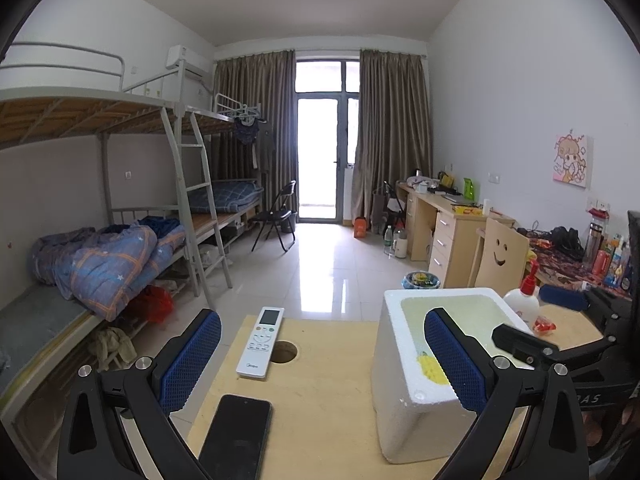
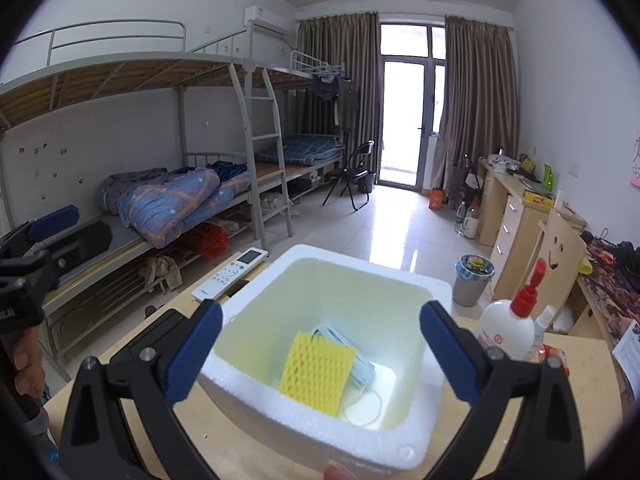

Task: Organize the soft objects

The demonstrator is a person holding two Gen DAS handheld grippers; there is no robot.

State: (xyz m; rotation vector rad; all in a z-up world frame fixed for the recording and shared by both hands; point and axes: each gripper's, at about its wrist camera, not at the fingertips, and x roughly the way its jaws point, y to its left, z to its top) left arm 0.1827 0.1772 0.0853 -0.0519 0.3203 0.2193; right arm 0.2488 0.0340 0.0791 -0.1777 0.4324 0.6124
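A white foam box stands on the wooden table. Inside it lie a yellow foam net sleeve and a face mask with its ear loop beneath. My right gripper is open and empty, hovering just above the box's opening. In the left wrist view the box sits at the right, with the yellow sleeve partly visible inside. My left gripper is open and empty above the table, left of the box. The right gripper's black body shows over the box.
A white remote and a black phone lie on the table left of the box, beside a round hole. A white bottle with a red pump stands right of the box. Bunk beds line the left wall, desks the right.
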